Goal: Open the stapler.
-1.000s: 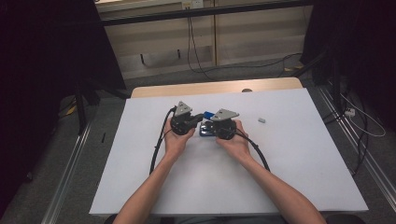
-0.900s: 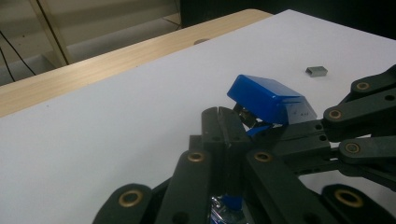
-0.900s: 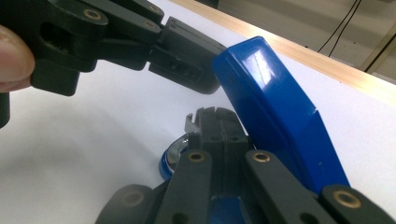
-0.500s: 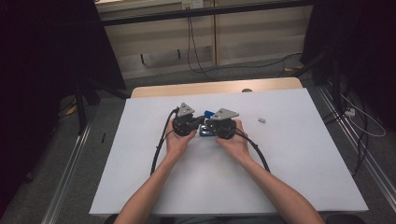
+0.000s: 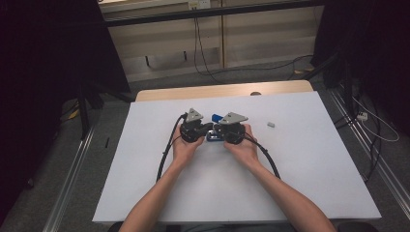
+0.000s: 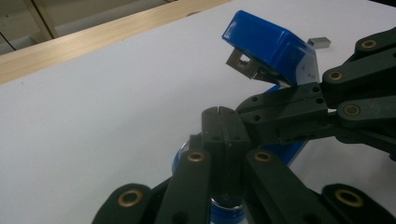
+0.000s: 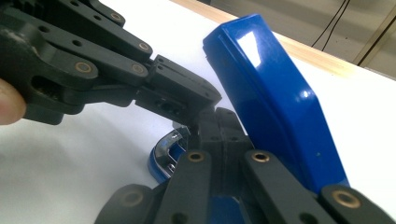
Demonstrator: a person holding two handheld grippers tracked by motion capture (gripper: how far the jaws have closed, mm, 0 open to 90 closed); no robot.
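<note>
Left tool [image 5: 207, 129] is clenched, jaws pressed together with no gap, tips down on the base of the blue stapler [image 5: 215, 127]. Right tool [image 5: 217, 130] is likewise clenched, jaws together, tips on the same base from the opposite side. Whether either one actually pinches the metal base, I can't tell; both tips meet right over it.

Stapler sits near the middle of the white worktop [image 5: 300, 183], slightly toward 12 o'clock, directly between the two tools. Its blue top arm [image 6: 268, 44] is hinged open and tilted up, metal magazine mouth exposed at the front end. Right gripper view: top arm [image 7: 275, 102] rises steeply at 1 o'clock from the jaws, chrome edge of the base [image 7: 166, 142] visible just under the tips.

Left tool enters from 9 o'clock of the stapler, right tool from 3 o'clock, tips touching or nearly so.

Small grey block [image 5: 271, 124] lies on the worktop at 3 o'clock of the stapler, well apart from both tools.
</note>
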